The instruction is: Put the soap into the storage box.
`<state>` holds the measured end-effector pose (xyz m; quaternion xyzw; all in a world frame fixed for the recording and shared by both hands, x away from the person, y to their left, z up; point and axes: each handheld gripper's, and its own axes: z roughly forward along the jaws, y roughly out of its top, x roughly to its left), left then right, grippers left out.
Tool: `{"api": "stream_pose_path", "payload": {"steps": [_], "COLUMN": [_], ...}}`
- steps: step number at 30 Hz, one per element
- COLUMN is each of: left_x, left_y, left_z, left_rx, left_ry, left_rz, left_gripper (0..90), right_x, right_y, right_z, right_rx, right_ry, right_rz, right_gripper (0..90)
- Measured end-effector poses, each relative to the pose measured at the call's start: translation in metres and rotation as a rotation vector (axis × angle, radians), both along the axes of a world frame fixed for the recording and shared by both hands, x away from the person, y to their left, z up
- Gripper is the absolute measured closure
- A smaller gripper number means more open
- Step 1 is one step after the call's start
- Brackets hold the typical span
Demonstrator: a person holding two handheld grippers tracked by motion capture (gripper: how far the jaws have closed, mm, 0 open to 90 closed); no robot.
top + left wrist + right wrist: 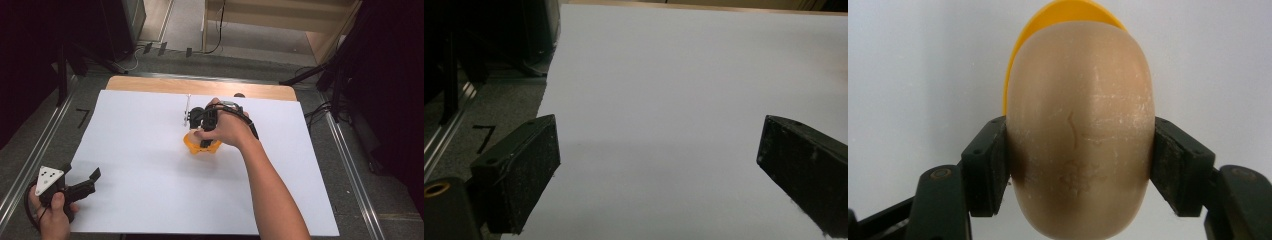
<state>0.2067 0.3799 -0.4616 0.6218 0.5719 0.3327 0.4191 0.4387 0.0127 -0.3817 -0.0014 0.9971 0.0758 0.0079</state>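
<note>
My fingers [993,165] in the right gripper view press both sides of a beige egg [1080,130], whose lower end is cut off by the picture's edge, and a yellow cup [1068,10] peeks out from behind it, mostly hidden. In the high view my right hand [225,127] covers most of my right gripper [205,135] at the middle of the white sheet [150,165], so just a rim of the cup [192,145] shows and the egg is hard to make out, while my left gripper [82,182] rests at the near left edge with its jaws spread. In the left gripper view those jaws stand wide apart over bare sheet [664,90], holding nothing.
</note>
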Motion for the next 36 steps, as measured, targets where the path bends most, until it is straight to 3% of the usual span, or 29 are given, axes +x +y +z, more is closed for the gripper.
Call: {"api": "stream_pose_path", "payload": {"steps": [3,10,14,15,17,36], "left_x": [0.000,0.000,0.000,0.000,0.000,0.001], "left_y": [0.000,0.000,0.000,0.000,0.000,-0.001], "left_z": [0.000,0.000,0.000,0.000,0.000,0.000], "left_rx": [0.000,0.000,0.003,0.001,0.003,0.006], "left_ry": [0.001,0.001,0.001,0.001,0.001,0.003], "left_rz": [0.000,-0.001,-0.003,-0.002,-0.003,0.003], "left_gripper": [4.4,4.4,4.4,4.4,4.4,5.3], "right_x": [0.001,0.000,-0.001,-0.002,-0.002,-0.004], "right_y": [-0.002,-0.004,-0.006,-0.007,-0.008,-0.045], "right_z": [-0.003,-0.007,-0.003,0.001,0.003,0.008], "right_rx": [-0.009,-0.029,-0.005,0.012,0.003,0.056], "right_ry": [0.013,-0.004,-0.006,-0.026,-0.033,-0.012], "right_rz": [-0.008,-0.009,-0.002,-0.011,-0.010,-0.073], "right_gripper": [33.0,32.7,31.2,27.5,27.9,29.8]}}
